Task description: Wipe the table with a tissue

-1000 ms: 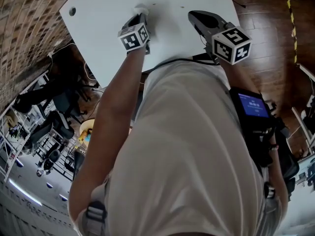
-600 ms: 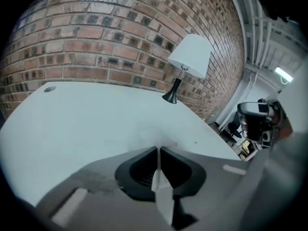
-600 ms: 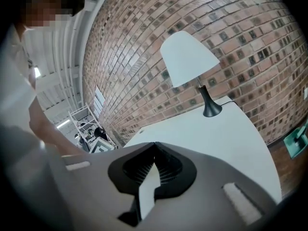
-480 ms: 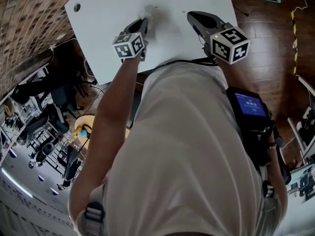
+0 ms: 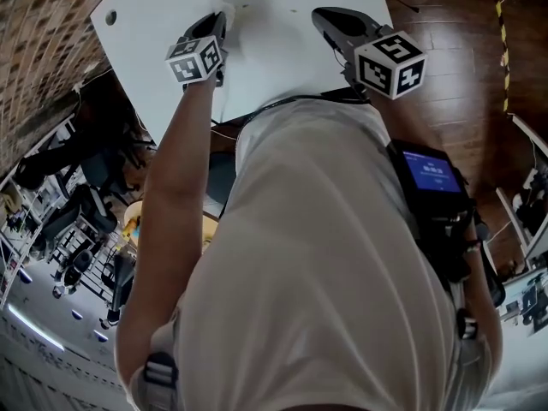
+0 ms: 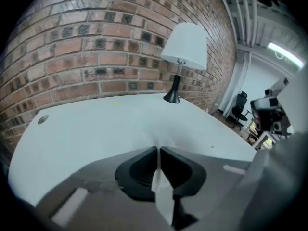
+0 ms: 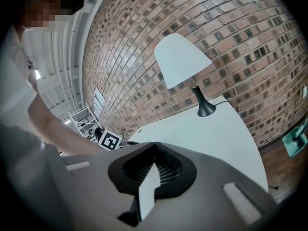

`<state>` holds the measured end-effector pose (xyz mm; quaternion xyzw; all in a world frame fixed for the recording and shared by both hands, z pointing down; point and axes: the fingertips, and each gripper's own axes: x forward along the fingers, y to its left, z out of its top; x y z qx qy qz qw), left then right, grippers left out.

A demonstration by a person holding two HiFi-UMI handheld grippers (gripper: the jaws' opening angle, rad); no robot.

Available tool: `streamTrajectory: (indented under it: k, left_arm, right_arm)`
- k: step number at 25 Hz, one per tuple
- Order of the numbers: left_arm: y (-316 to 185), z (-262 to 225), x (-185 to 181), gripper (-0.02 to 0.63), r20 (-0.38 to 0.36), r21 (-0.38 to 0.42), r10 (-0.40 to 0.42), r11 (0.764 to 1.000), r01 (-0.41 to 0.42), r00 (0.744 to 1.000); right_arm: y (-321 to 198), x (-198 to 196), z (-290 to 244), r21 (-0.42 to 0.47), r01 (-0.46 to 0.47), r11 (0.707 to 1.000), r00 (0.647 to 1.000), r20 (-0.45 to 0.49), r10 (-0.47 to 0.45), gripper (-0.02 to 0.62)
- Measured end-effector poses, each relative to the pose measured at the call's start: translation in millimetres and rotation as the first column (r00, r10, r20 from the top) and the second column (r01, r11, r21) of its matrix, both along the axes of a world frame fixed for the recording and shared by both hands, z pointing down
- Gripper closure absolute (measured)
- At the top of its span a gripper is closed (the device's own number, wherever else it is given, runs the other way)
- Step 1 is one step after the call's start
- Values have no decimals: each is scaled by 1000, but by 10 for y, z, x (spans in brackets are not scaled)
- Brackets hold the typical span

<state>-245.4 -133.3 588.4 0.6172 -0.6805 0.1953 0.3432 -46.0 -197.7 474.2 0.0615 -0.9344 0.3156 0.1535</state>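
A white tissue (image 5: 229, 5) sticks out past the tips of my left gripper (image 5: 221, 15), over the near left part of the white table (image 5: 282, 50). In the left gripper view the jaws are shut on the tissue (image 6: 166, 143), with a thin strip of it pinched between the pads of the left gripper (image 6: 158, 150). Whether the tissue touches the table I cannot tell. My right gripper (image 5: 318, 14) hovers over the table's near right part. Seen in its own view, the right gripper (image 7: 154, 146) has its tips meeting and nothing sticking out.
A lamp (image 6: 185, 47) with a white shade and black foot stands at the table's far end against the brick wall, and the lamp (image 7: 182, 59) shows in the right gripper view too. A cable hole (image 5: 110, 17) is at the table's left corner. Wooden floor lies to the right.
My left gripper with the tissue drew back toward the near edge, then went out again and a little left. The right gripper shifted slightly left.
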Motion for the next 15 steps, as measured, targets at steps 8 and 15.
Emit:
streamTrajectory:
  k: [8,15]
  left_arm:
    - [-96,118,-233,581,-14,-31,-217,976,217,976]
    - [-143,265,-192,581,24,-85,-221,971,222,975]
  right_arm:
    - [-22,76,87,-7,-20,1000,1000,-14,20,588]
    - [-72,153,102,-11,-40,999,999,-24,40,588]
